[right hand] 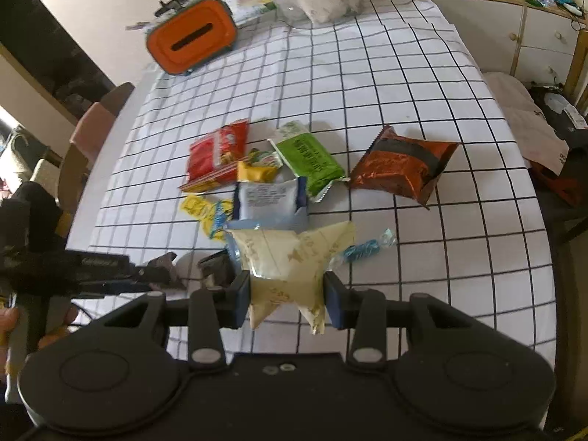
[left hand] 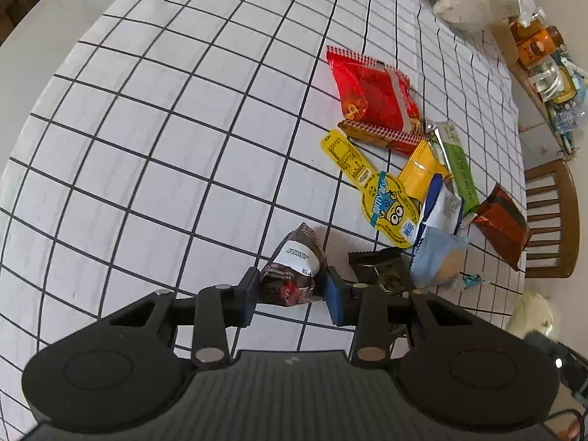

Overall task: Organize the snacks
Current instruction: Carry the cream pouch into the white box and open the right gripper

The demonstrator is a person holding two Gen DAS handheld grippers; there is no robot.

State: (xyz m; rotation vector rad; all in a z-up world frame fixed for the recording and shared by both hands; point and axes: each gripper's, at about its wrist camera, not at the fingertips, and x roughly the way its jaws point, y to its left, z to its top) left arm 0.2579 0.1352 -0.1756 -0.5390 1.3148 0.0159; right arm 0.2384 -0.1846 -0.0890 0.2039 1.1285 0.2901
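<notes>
Both grippers grip: left gripper (left hand: pixel 288 290) pinches my dark packet (left hand: pixel 296 270), right gripper (right hand: pixel 286 296) the cream packet (right hand: pixel 290 261); pile (right hand: pixel 270 183) lies ahead

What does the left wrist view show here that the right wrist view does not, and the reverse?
Only the left wrist view: the left gripper shut on a dark snack packet with a white label, and the wooden chair beyond the table edge.

Only the right wrist view: the right gripper shut on a pale cream packet, plus the orange box with a slot at the far side.

Both: the grid tablecloth, red packet, green packet, brown-orange packet and yellow minion packet.
</notes>
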